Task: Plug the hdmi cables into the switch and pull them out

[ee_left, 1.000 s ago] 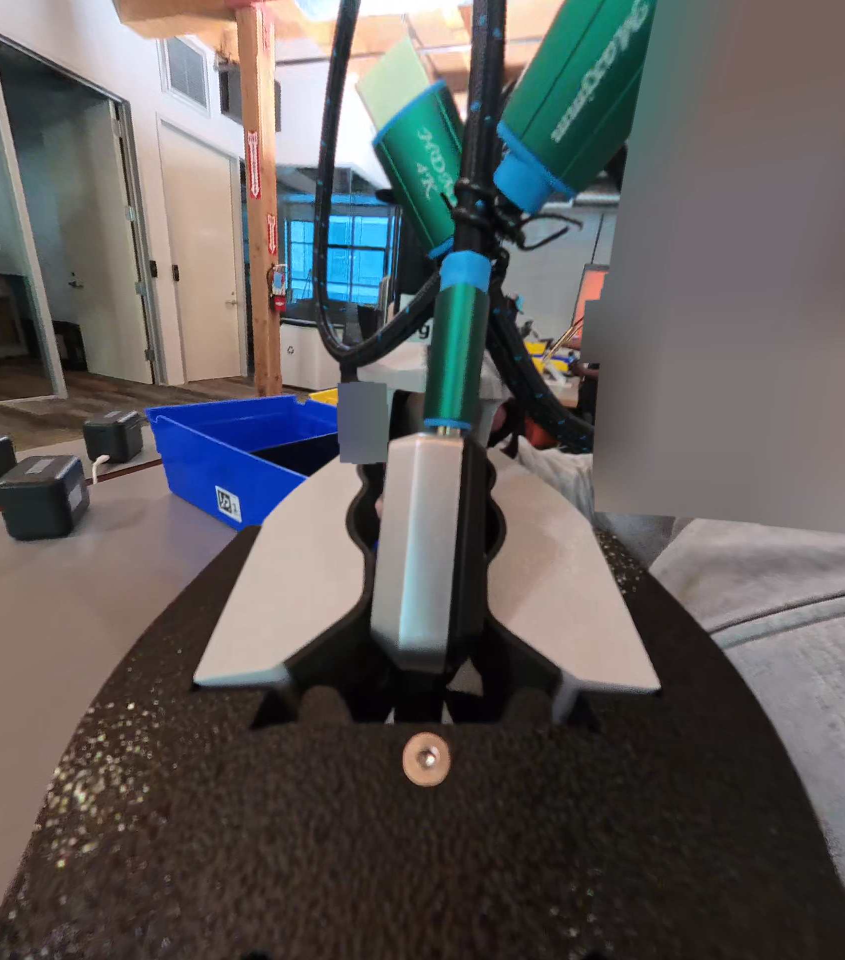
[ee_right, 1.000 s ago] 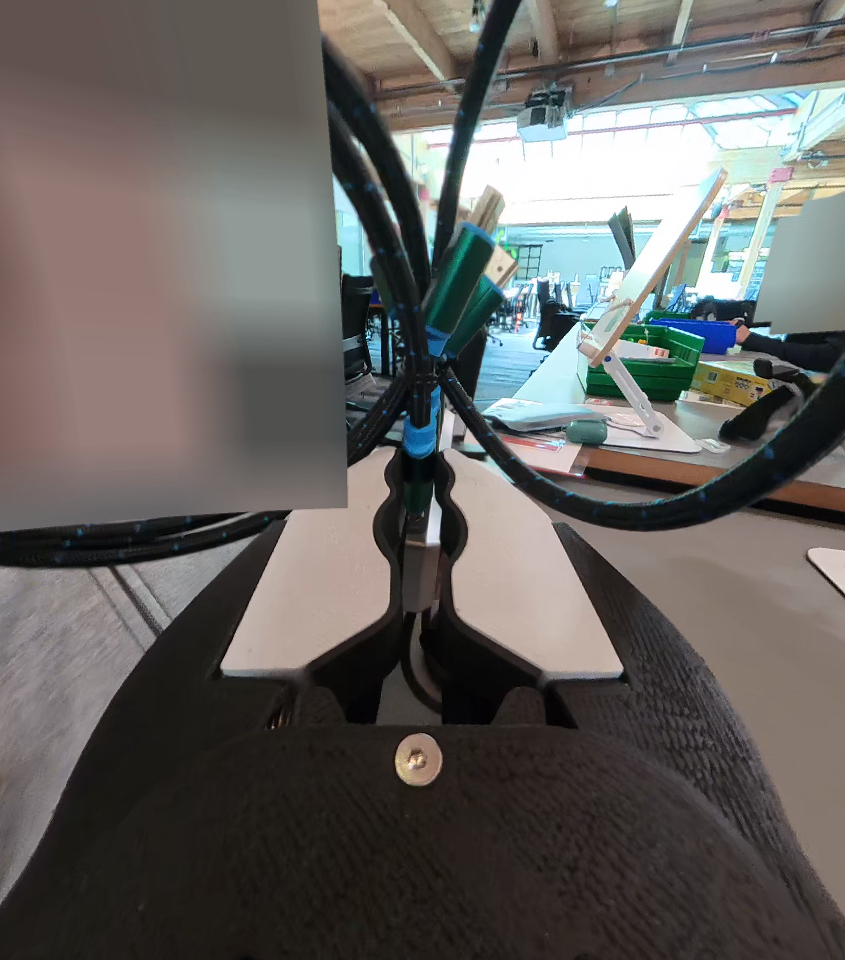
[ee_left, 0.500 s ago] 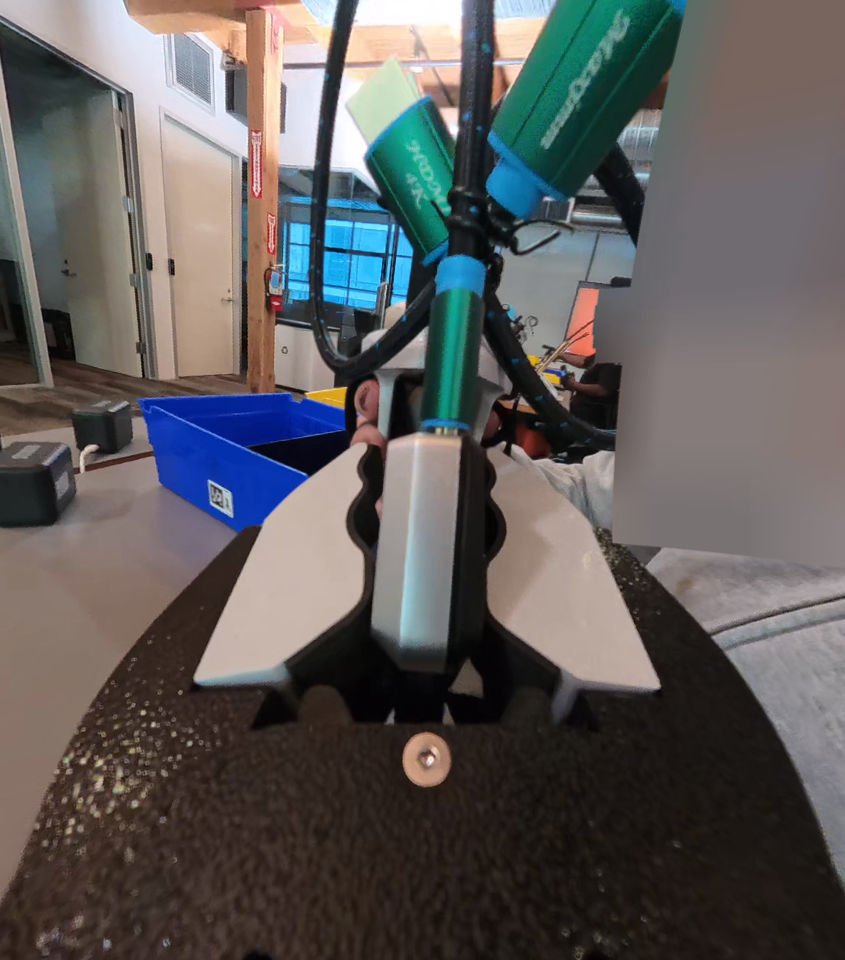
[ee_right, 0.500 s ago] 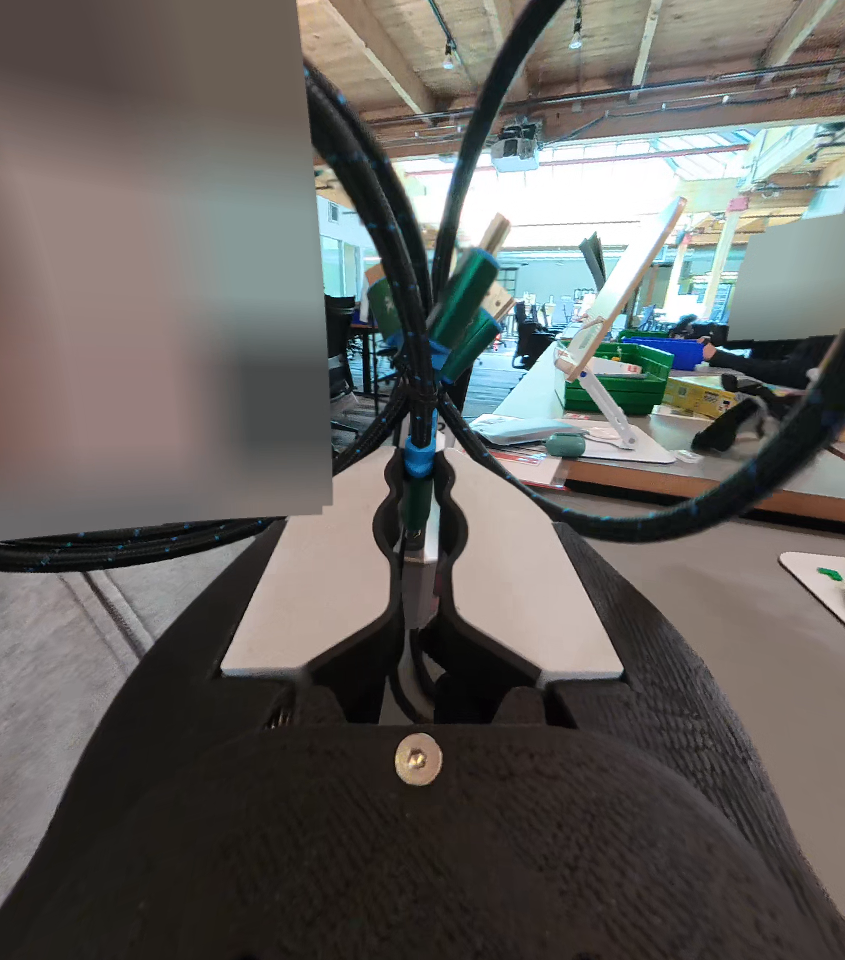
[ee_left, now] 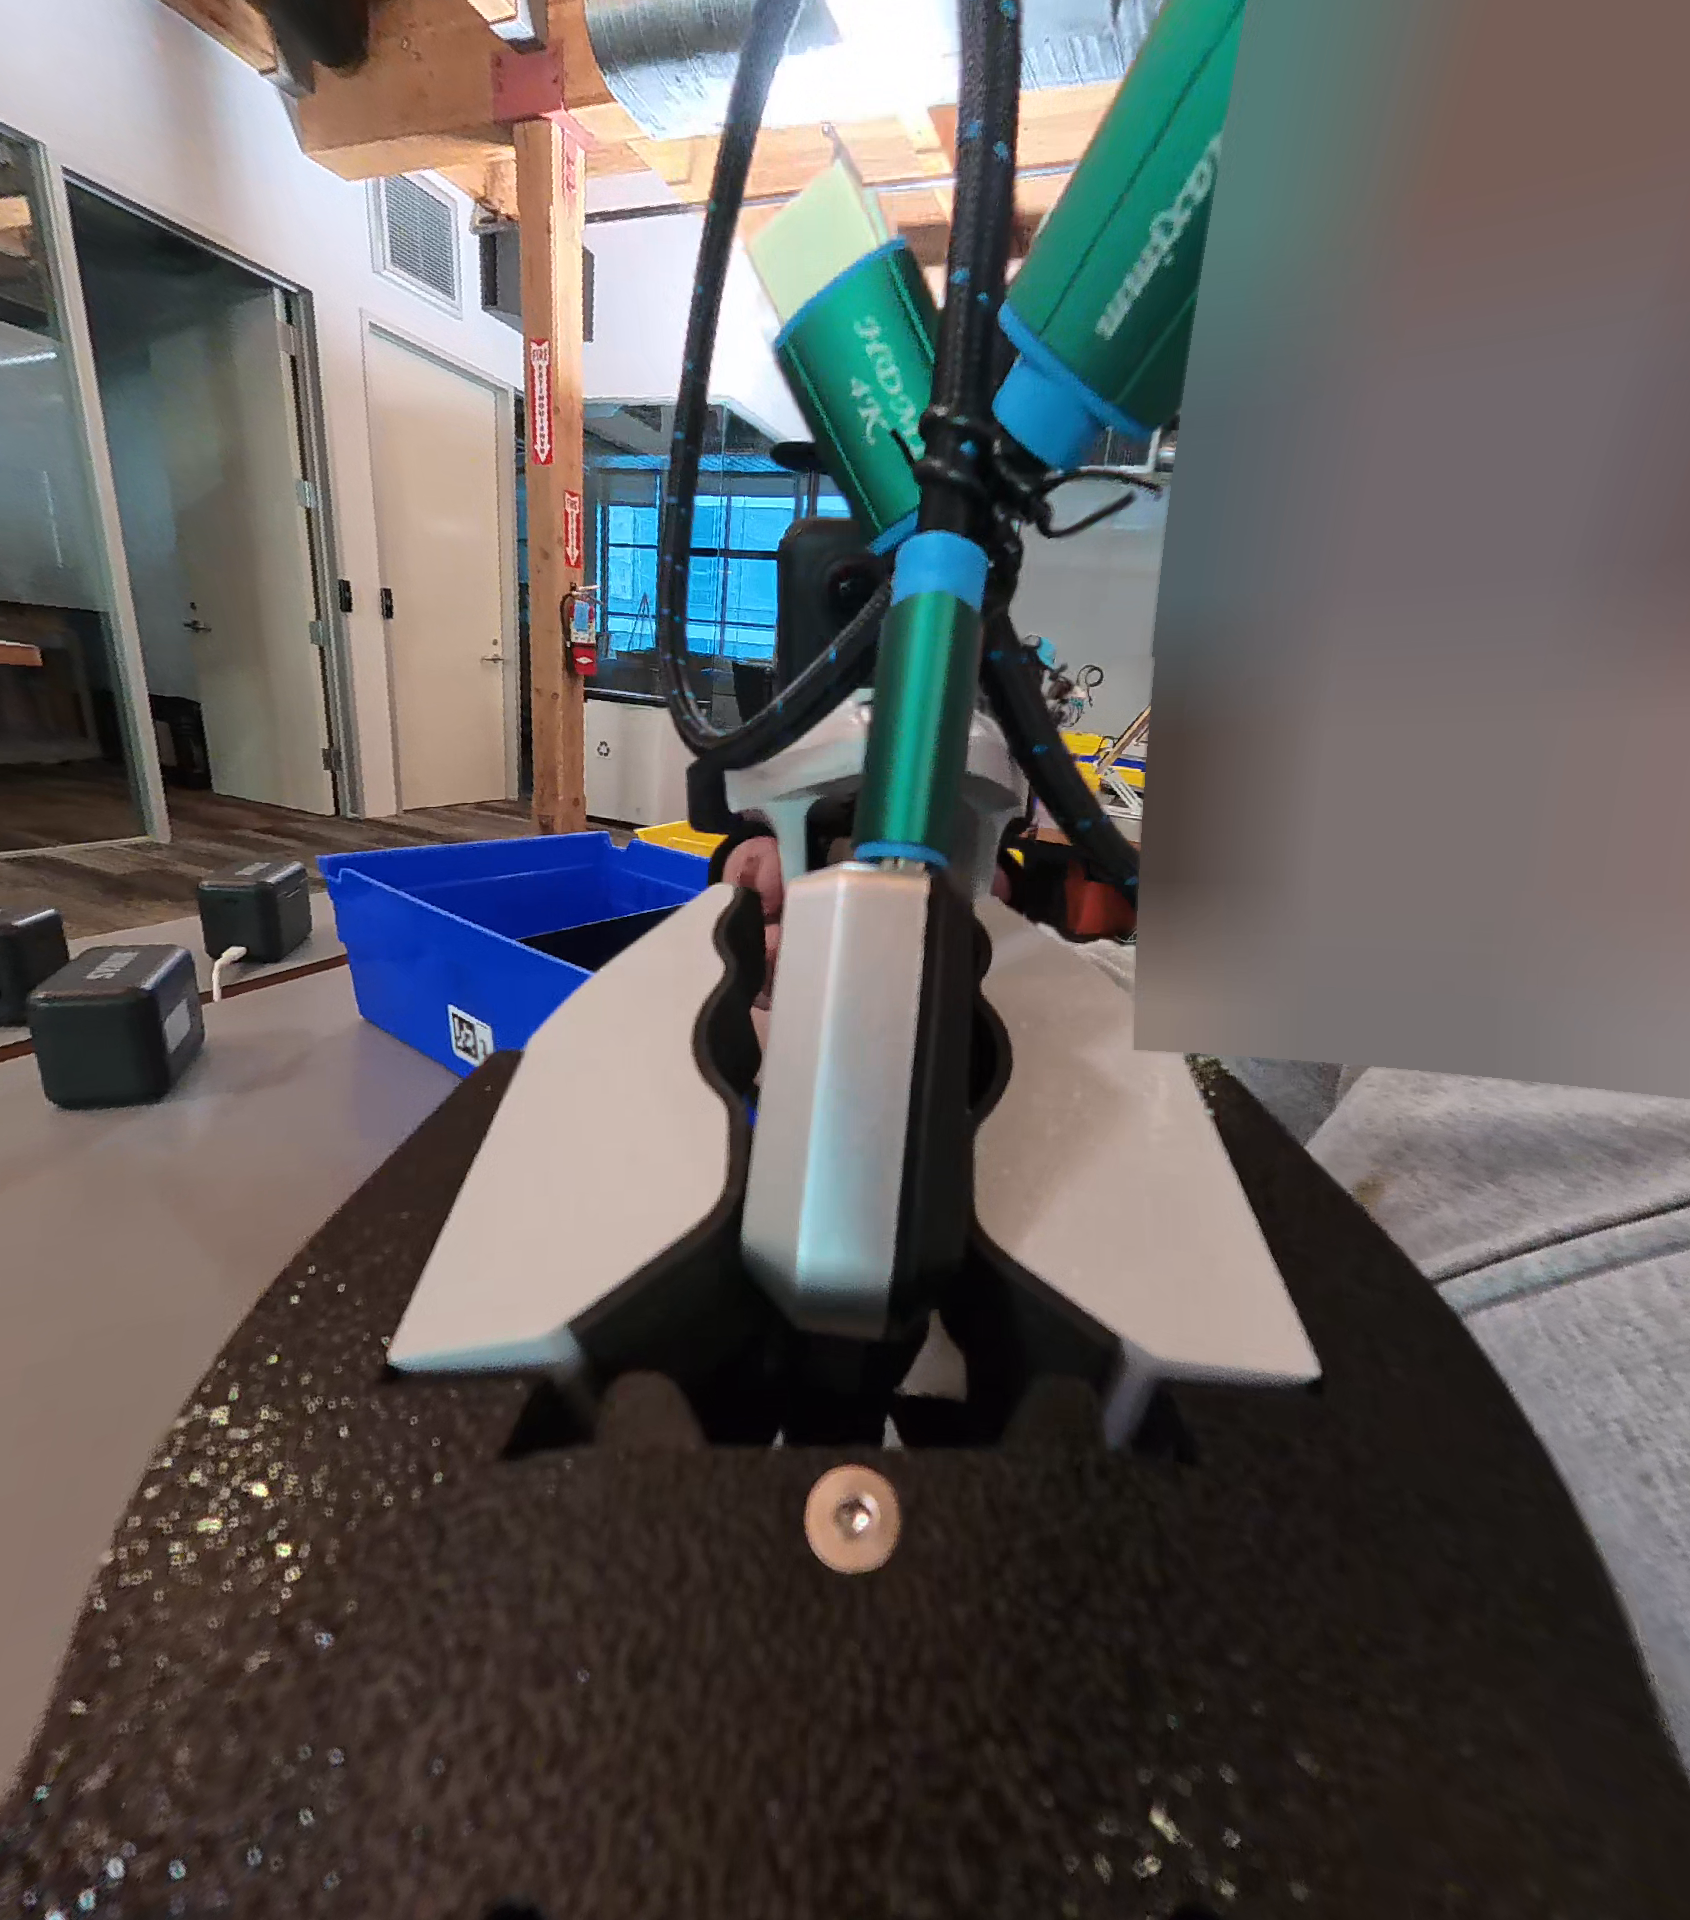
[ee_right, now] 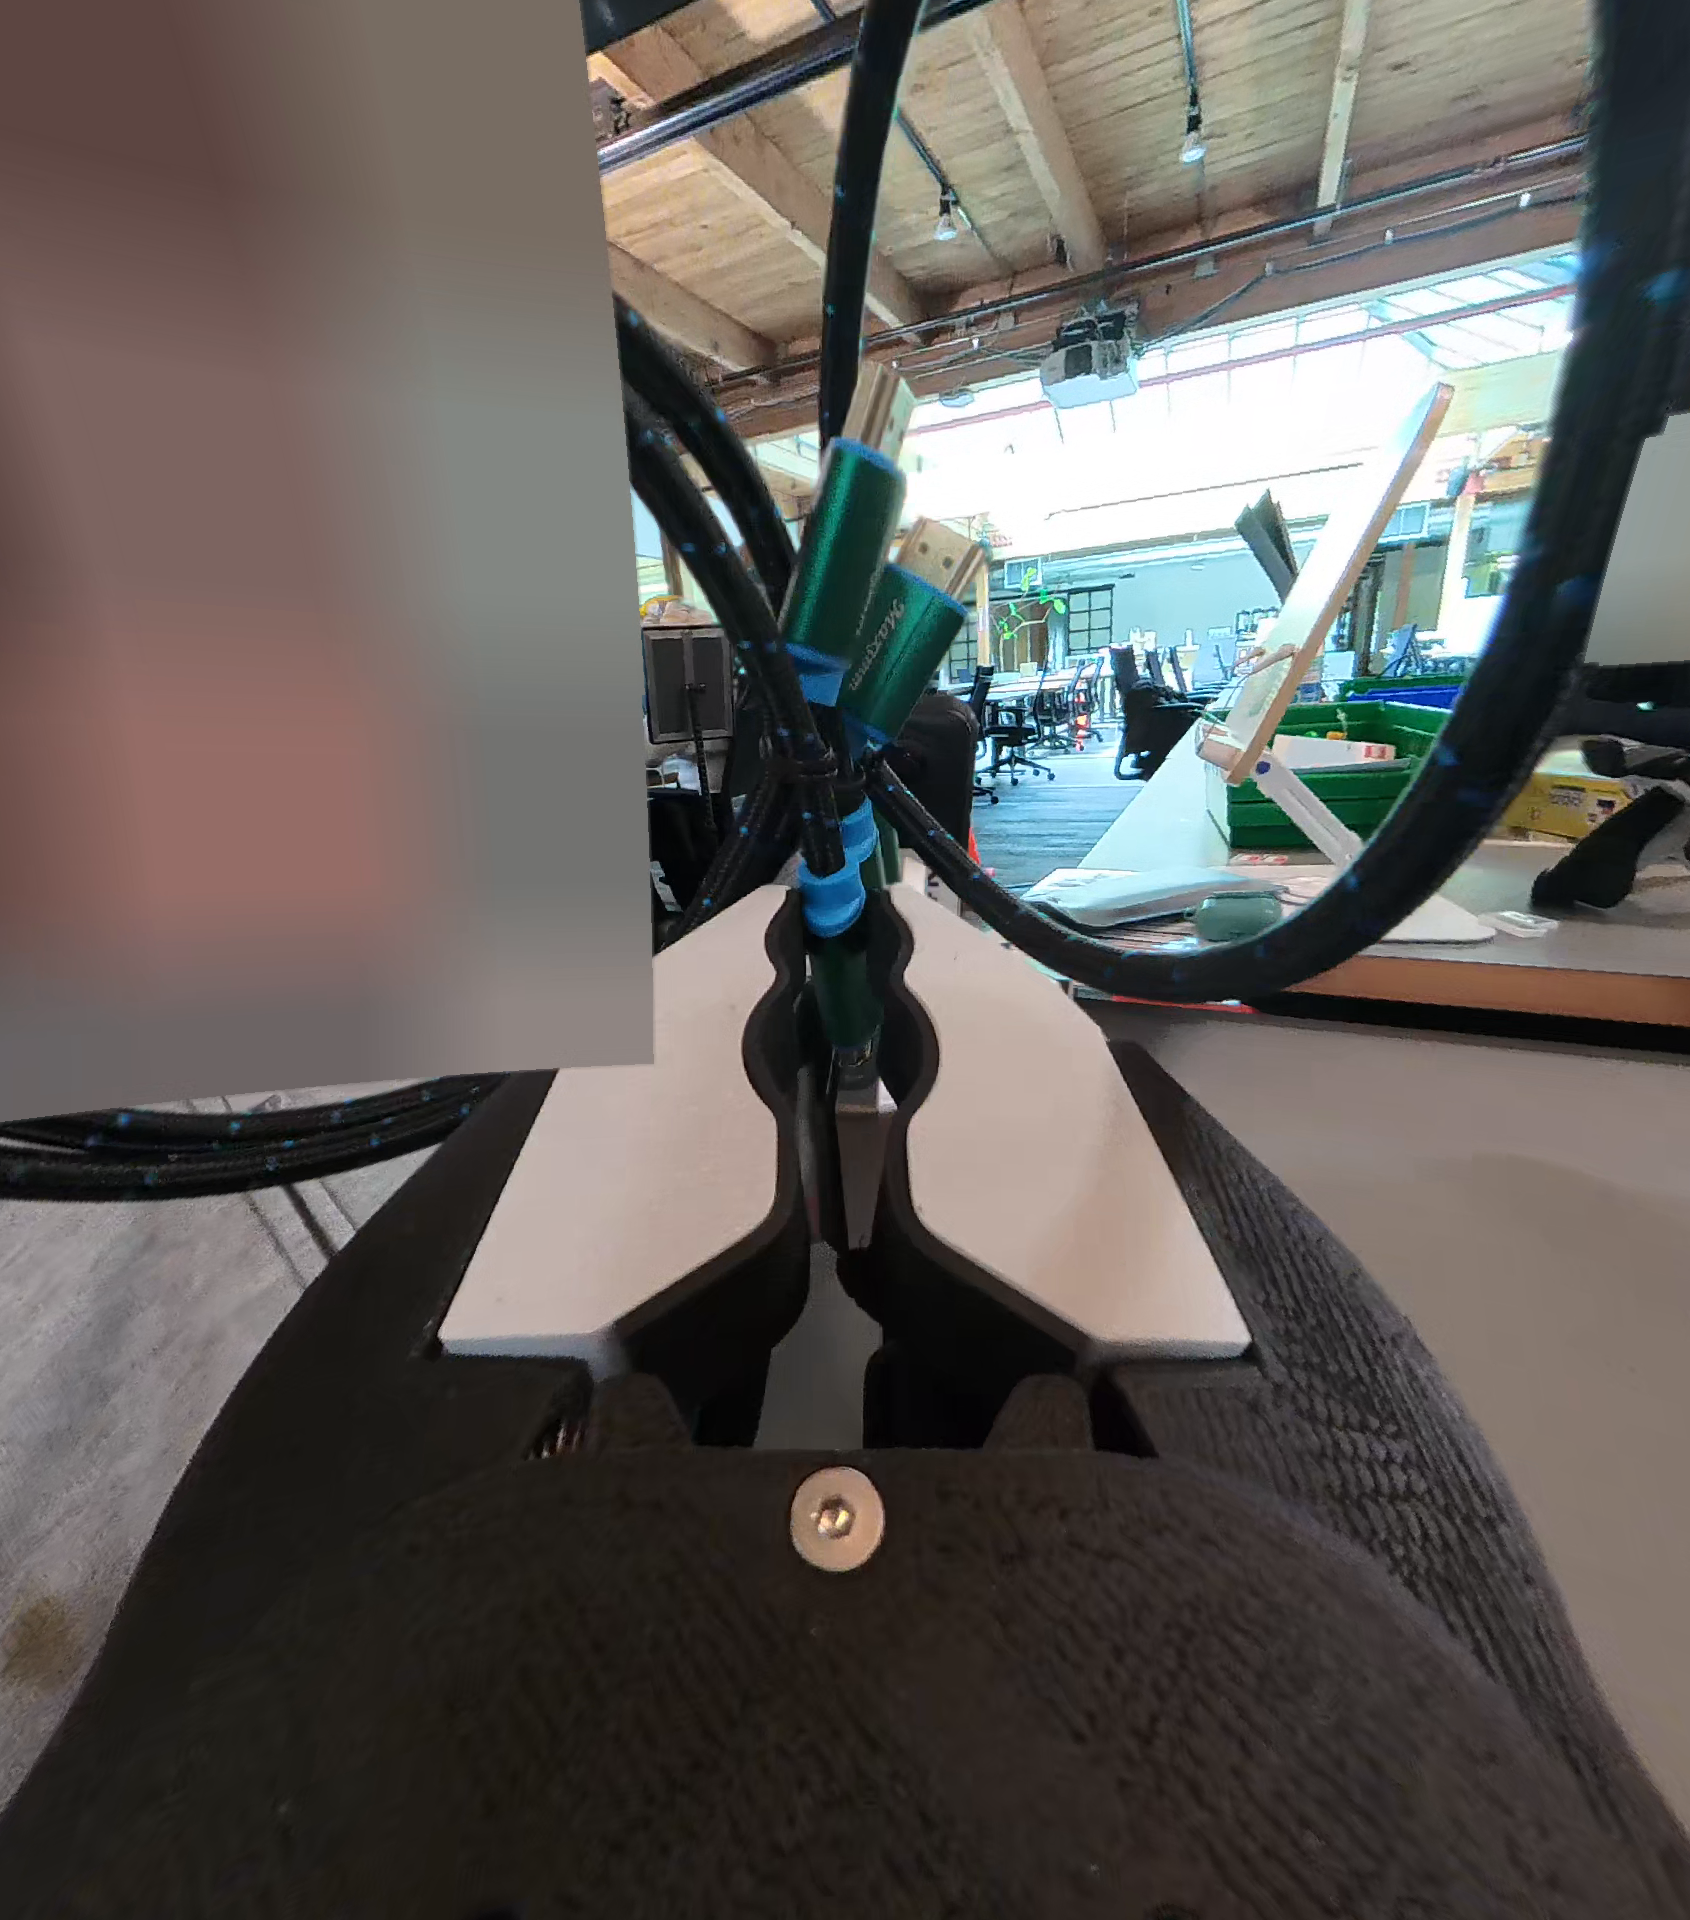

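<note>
I had both grippers raised above the grey tabletop (ee_left: 93, 1247), facing each other across one thing. Largest in view was the coil of black braided cable flecked with blue (ee_right: 1184, 961), looping wide to my right and bound by a thin tie beside two loose green metal plugs (ee_left: 872, 384). Off to the left sat a blue plastic bin (ee_left: 467, 935) and small black boxes (ee_left: 114, 1023). My left gripper (ee_left: 856, 935) was clamped on a flat silver adapter block (ee_left: 841, 1091), its long axis running straight out along the fingers. From the block's far end rose a slim green connector barrel with blue collars (ee_left: 919, 707), and my right gripper (ee_right: 841, 945), opposite, was closed on that barrel, pads pressing both sides. So block and barrel lay in one line between the two sets of fingers, each gripper at its own end.
</note>
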Motion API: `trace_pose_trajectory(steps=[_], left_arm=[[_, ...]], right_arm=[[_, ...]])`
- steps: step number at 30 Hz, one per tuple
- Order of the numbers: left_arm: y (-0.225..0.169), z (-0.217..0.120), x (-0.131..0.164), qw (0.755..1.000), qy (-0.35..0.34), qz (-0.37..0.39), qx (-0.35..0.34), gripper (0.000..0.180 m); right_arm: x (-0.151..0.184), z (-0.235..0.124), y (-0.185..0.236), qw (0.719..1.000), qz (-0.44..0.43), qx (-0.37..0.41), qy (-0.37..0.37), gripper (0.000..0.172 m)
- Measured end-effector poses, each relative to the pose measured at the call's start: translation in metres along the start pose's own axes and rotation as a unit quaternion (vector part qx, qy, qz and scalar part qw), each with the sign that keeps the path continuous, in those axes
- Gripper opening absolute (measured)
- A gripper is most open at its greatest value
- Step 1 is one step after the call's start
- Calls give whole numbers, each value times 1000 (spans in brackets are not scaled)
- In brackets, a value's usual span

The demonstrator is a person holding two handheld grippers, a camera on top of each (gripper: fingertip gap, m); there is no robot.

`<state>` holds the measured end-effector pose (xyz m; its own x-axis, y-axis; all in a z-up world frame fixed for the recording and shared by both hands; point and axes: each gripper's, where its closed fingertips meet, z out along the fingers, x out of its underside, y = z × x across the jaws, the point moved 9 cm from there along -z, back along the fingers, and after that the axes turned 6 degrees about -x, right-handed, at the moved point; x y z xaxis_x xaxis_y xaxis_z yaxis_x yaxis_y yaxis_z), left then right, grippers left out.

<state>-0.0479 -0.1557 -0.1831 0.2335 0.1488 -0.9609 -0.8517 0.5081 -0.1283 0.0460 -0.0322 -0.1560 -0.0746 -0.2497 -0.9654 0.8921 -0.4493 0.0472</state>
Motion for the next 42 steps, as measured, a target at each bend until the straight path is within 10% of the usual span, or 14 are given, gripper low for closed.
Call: trace_pose_trajectory(steps=[24, 42], left_arm=[[8, 4, 7, 998, 9, -65, -6, 36], [22, 7, 21, 980, 63, -188, -22, 37]], right_arm=[[7, -8, -10, 999, -13, 33, 15, 11], [4, -18, -30, 986, 149, 66, -45, 9]])
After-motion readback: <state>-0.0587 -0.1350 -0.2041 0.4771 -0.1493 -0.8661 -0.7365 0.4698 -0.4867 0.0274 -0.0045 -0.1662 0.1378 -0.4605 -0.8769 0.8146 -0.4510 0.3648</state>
